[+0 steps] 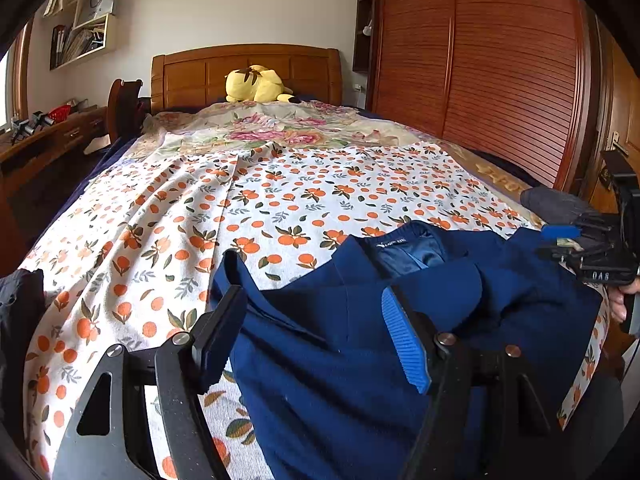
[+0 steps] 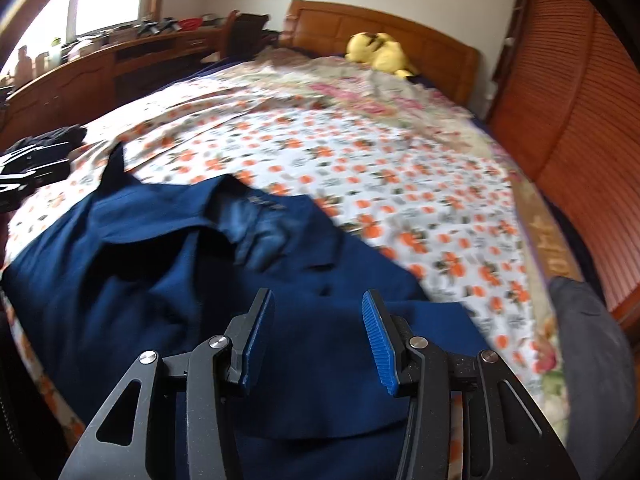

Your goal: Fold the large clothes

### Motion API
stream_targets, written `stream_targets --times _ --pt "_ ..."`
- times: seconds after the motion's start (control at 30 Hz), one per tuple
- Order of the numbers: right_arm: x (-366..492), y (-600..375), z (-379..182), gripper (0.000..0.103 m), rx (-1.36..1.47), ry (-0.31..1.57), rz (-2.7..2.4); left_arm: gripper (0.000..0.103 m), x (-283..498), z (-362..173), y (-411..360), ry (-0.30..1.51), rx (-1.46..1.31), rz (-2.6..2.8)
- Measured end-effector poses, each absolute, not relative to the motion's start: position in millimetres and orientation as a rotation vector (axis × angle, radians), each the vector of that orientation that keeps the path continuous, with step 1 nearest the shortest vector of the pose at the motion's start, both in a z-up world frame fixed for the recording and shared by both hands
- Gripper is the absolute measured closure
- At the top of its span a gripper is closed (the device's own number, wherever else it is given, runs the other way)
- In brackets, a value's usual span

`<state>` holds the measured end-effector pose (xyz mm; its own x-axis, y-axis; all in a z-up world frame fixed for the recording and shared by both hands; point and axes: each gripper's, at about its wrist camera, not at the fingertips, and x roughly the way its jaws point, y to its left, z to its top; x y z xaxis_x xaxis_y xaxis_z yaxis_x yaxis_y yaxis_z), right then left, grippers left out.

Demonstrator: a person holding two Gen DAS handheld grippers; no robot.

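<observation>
A navy blue jacket (image 1: 352, 344) lies on the near end of the bed, collar and label facing the headboard. It also shows in the right wrist view (image 2: 168, 264). My left gripper (image 1: 316, 320) is open, its fingers wide apart just above the jacket's near left part. My right gripper (image 2: 318, 328) is open and empty, hovering over the jacket's front panel. The right gripper also shows at the right edge of the left wrist view (image 1: 592, 248), beside the jacket's right shoulder.
The bed is covered by an orange-fruit print sheet (image 1: 280, 200) and a floral quilt (image 1: 288, 132) farther back. A yellow plush toy (image 1: 256, 84) sits by the headboard. A wooden wardrobe (image 1: 480, 64) stands right, a desk (image 2: 80, 76) left. Dark clothes (image 2: 44, 152) lie at the bed's left edge; grey clothes (image 2: 588, 340) lie at the right.
</observation>
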<state>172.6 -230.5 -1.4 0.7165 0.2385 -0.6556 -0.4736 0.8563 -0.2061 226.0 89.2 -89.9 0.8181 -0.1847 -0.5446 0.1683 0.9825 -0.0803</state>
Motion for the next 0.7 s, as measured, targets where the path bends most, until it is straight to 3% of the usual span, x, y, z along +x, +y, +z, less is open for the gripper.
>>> stream_targets --times 0.7 --pt "156.9 -216.3 -20.6 0.056 -0.520 0.815 0.441 0.032 217.4 -97.3 91.3 0.595 -0.036 -0.199"
